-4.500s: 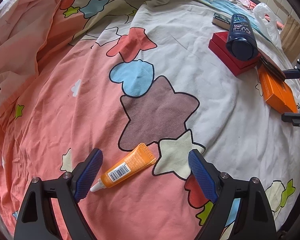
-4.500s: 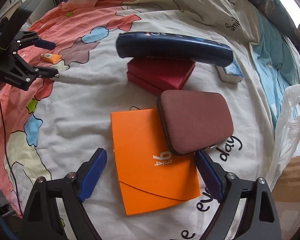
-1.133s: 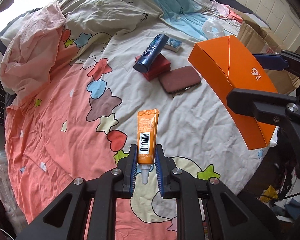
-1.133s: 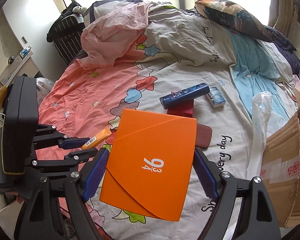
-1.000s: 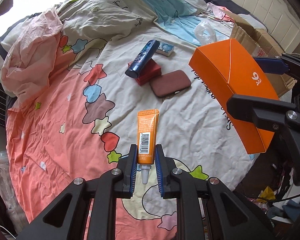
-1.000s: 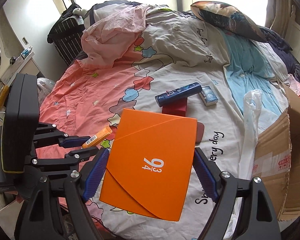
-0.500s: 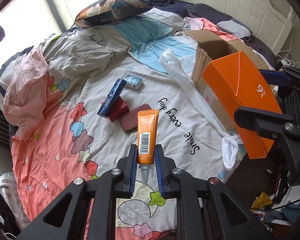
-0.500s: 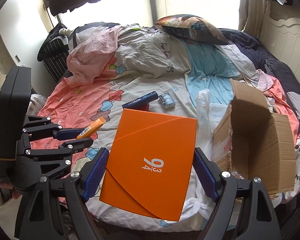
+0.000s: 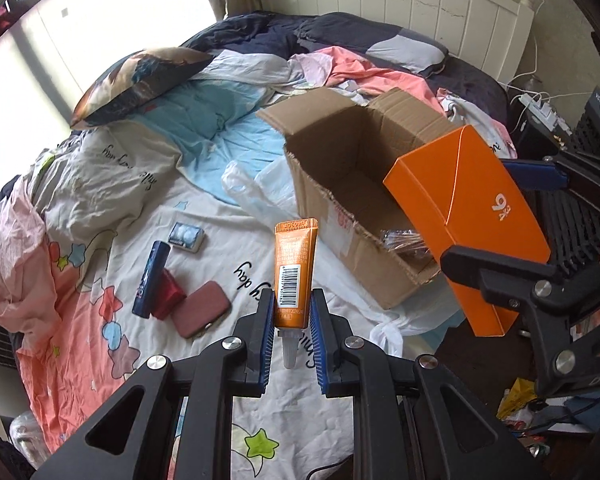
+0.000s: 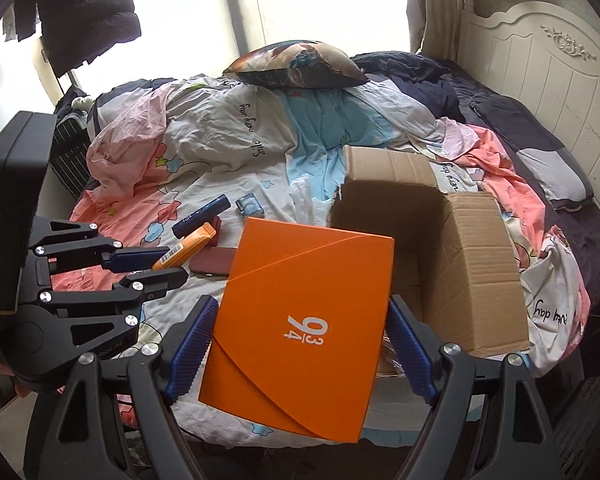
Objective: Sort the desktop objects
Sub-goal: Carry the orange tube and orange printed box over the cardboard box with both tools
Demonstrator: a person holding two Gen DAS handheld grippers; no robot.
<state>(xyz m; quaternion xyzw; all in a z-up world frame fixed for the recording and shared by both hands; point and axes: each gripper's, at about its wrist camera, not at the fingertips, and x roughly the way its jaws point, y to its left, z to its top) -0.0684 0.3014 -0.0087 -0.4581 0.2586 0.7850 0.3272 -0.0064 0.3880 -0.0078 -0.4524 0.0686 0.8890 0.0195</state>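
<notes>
My left gripper (image 9: 291, 322) is shut on an orange tube (image 9: 294, 272) with a barcode, held upright in the air above the bed, left of the open cardboard box (image 9: 356, 184). The same tube (image 10: 188, 246) shows in the right wrist view, in the left gripper (image 10: 156, 266). My right gripper (image 10: 298, 344) is shut on a flat orange box (image 10: 304, 312) marked 9¾, its blue pads pressing both side edges. That orange box (image 9: 466, 216) hangs over the cardboard box's near right corner. The cardboard box (image 10: 452, 240) stands open, with something shiny inside.
On the patterned bedsheet (image 9: 80, 184) lie a dark blue bottle (image 9: 150, 278) on a red box (image 9: 168, 294), a maroon case (image 9: 202, 308) and a small blue packet (image 9: 186, 236). White plastic bags (image 9: 256, 188) sit beside the cardboard box. A dark pillow (image 10: 296, 64) and headboard (image 10: 540, 64) stand behind.
Both grippers have risen and swung from over the bed's objects toward the cardboard box, still holding the tube and the orange box. The box's open inside has come into view.
</notes>
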